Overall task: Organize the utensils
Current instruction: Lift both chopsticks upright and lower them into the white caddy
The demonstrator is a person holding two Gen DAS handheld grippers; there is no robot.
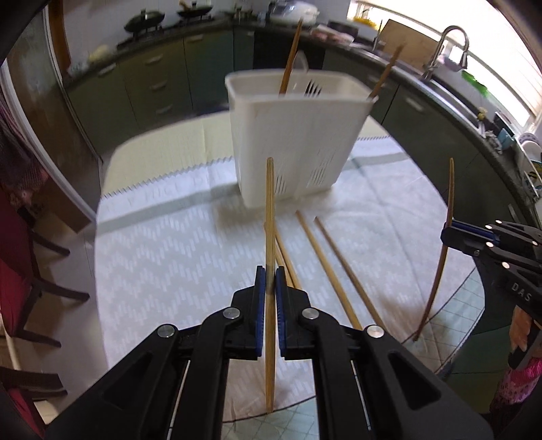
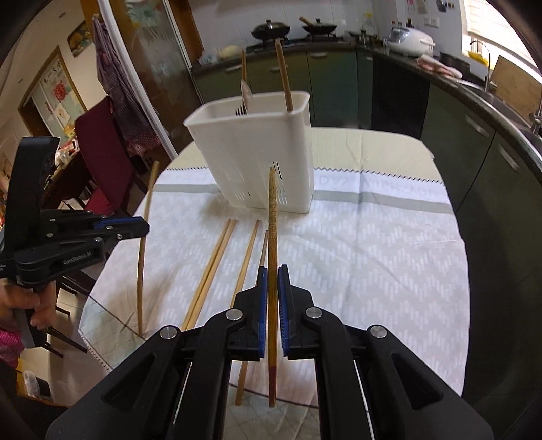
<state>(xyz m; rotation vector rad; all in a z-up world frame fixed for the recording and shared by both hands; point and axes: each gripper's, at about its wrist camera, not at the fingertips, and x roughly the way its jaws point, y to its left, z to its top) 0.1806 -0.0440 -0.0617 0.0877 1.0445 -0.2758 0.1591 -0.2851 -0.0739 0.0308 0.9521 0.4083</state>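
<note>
A white slotted utensil holder [image 1: 291, 135] [image 2: 261, 149] stands on the table, with two chopsticks and a fork [image 1: 313, 88] inside. My left gripper [image 1: 270, 281] is shut on a light wooden chopstick [image 1: 270, 210], held upright in front of the holder. My right gripper [image 2: 272, 281] is shut on a darker chopstick [image 2: 272, 216] with a red end, also upright. Each gripper shows in the other's view: the right gripper [image 1: 454, 233], the left gripper [image 2: 142, 228]. Several loose chopsticks [image 1: 325, 260] [image 2: 216, 264] lie on the cloth between the grippers and the holder.
A white patterned cloth [image 1: 176, 243] [image 2: 372, 257] covers the round table. Dark red chairs [image 2: 101, 152] stand at the left side. Green kitchen cabinets [image 1: 162, 84], a stove with pans [image 2: 271, 30] and a sink with a tap [image 1: 447, 47] ring the room behind.
</note>
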